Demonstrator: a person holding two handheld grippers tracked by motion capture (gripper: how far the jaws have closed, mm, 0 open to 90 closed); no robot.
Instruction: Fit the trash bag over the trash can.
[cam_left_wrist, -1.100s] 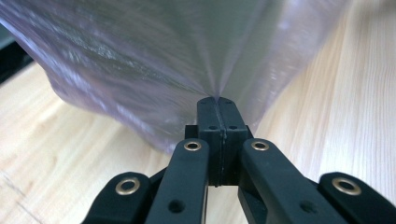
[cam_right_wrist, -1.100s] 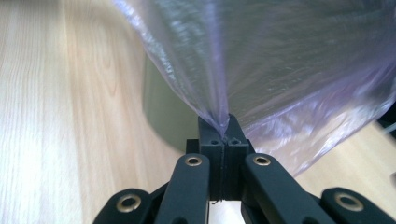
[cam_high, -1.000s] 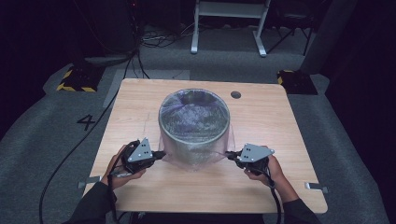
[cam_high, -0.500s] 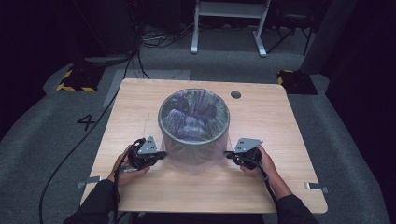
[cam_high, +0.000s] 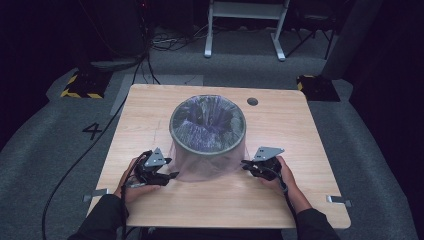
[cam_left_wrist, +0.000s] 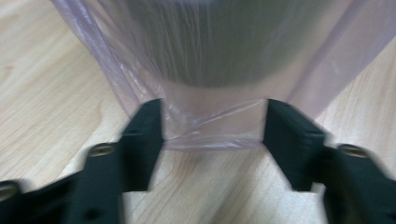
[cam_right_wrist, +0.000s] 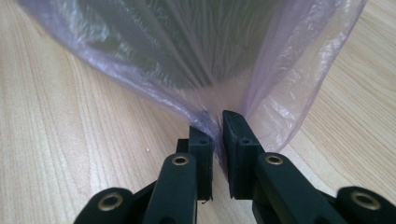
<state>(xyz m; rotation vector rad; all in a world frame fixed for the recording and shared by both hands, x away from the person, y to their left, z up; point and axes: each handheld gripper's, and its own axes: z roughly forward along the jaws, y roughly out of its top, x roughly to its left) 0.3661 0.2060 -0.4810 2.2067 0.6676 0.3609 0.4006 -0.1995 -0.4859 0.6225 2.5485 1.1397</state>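
Bin liner (cam_high: 207, 162), a thin, see-through lilac plastic bag, is draped over a round dark waste bin (cam_high: 208, 127) that stands near the middle of a pale wooden tabletop (cam_high: 300, 135). In the high view the bag lines the inside of the bin, folds over its rim and hangs down the outside as a loose skirt reaching the tabletop on the person's side. The person's hands come in from the bottom edge, with the left gripper (cam_high: 167, 175) at the skirt's left lower corner and the right gripper (cam_high: 246, 165) at its right lower corner, one on each side of the bin, probably so the plastic can be tugged evenly downward or outward without tipping the bin. In the left gripper view, the two black jaws stand wide apart on either side of the bag's bottom hem, which lies on the wood between them; the jaws hold nothing yet and seem placed to close on that hem. The picture is a little blurred. The dark wall of the bin shows through the plastic above. In the right gripper view, the jaws are nearly closed, with a fold of the lilac film pinched in the narrow gap between them, just above the tabletop. From that pinch the plastic runs up in taut creases toward the bin, which suggests the film is being pulled.
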